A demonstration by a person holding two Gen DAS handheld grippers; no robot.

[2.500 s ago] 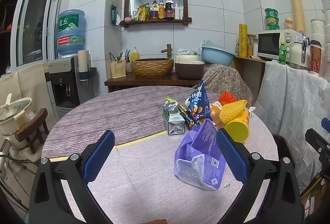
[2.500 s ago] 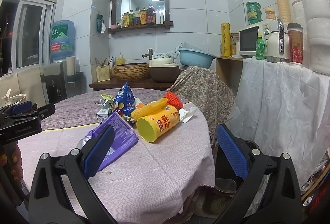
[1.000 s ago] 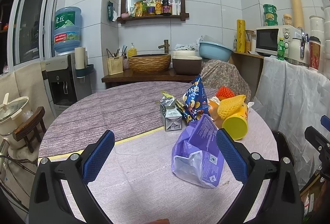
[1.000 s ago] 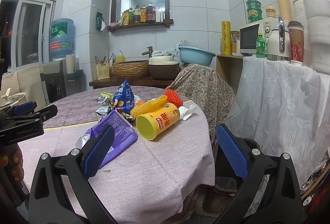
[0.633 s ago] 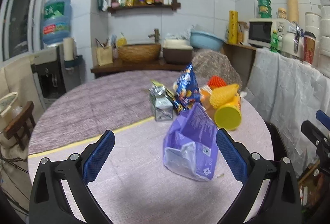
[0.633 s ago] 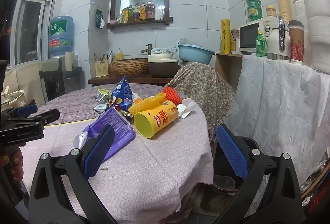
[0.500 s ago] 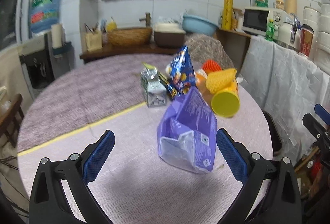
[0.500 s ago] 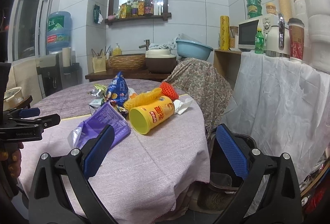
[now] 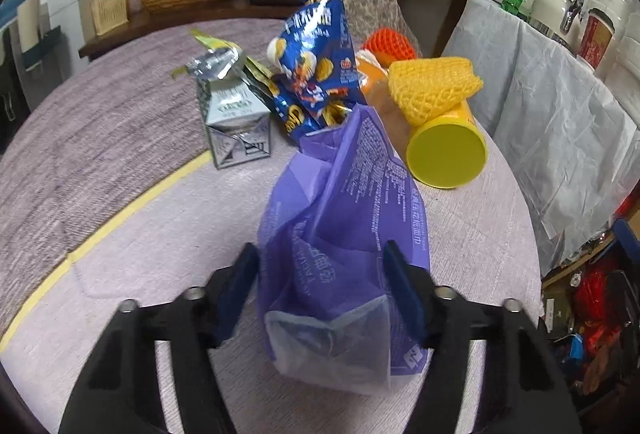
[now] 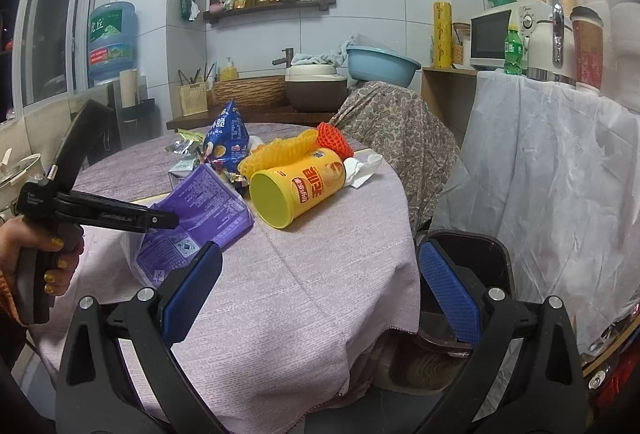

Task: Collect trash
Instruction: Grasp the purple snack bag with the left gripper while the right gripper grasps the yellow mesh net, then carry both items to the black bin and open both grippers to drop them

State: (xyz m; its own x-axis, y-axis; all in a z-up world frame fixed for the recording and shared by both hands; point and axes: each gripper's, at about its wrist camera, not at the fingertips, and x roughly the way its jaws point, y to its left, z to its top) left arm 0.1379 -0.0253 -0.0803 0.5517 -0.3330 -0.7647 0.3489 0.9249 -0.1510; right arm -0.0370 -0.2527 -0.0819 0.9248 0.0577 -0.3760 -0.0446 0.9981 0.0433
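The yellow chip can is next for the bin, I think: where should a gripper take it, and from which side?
Grip the yellow chip can across its round body, probably from above: it lies on its side on the table, its wide end facing the right gripper, yellow foam net resting along its top.

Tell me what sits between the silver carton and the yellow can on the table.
In the left wrist view, the blue chip bag stands between the silver carton and the yellow can, with the purple bag's top just in front.
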